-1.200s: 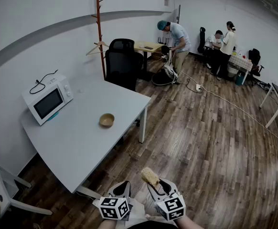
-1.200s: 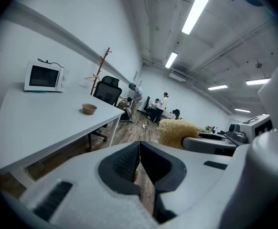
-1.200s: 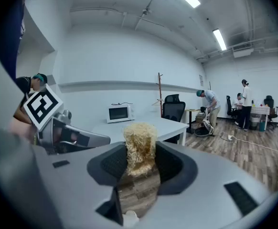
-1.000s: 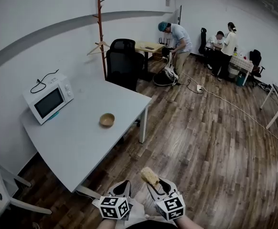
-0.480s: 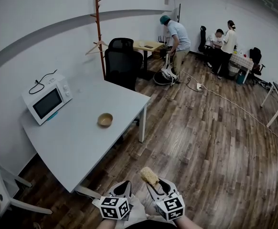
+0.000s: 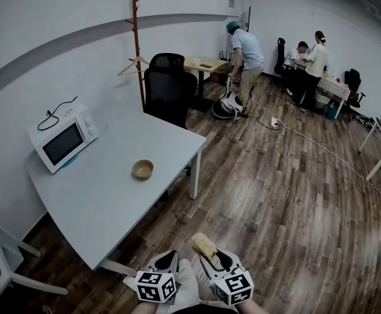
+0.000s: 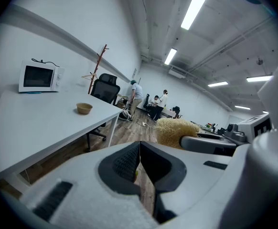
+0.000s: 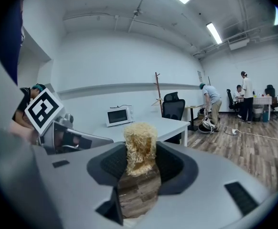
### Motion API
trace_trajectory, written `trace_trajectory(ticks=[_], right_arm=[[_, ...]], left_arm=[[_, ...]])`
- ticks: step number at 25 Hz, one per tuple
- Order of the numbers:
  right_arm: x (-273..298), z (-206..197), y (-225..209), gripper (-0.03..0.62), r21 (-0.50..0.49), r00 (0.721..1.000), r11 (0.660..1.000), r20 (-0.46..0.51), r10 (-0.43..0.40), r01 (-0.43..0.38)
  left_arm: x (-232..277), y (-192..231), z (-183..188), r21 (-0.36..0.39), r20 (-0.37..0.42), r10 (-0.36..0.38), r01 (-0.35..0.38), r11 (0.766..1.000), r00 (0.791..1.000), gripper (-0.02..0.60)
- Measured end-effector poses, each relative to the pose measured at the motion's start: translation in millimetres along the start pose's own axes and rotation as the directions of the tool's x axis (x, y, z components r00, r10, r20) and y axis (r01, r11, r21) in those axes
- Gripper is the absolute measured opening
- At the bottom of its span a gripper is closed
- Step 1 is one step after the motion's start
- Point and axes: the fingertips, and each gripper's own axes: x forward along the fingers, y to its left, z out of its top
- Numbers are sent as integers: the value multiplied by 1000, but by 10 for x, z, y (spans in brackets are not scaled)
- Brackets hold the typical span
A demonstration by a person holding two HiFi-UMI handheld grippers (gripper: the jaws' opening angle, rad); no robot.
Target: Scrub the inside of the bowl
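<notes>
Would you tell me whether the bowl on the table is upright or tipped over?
Upright: the bowl sits rim-up on the table.

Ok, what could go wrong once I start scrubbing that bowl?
The bowl sits loose on the smooth table, and the left gripper is shut and empty; unsteadied, the bowl may slide toward the edge. The right gripper holds the scrubber by one end, so it might bend or slip under pressure.

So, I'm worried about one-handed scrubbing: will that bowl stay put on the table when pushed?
Probably not: the bowl looks small and light, loose on the smooth white table, so it likely slides. Its low, wide shape seems unlikely to tip.
</notes>
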Motion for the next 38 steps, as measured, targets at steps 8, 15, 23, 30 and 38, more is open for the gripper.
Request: trace_trajectory(ticks=[8,15,23,30,38], right_arm=[[464,151,-307,172,-2,1000,1000,-10,11,-11],[998,410,-608,172,-15,1000,1000,-13,18,-19],[1618,754,-761,172,-32,998,998,-16,59,-60],[2140,899,-812,172,-40,994,994,-33,103,-105],[2645,987,-808,172,-52,988,988,-49,145,-147]], left_arm=[[471,201,264,-14,3,2,-2,1000,1000,20],[911,512,692,-22,31,17,-16,1000,999,20],[1262,903,1115,-37,41,48,-46,998,998,20],[1488,1299,1380,-51,46,89,-87,995,995,20],[1654,1718,1571,-67,55,127,-124,990,990,20]])
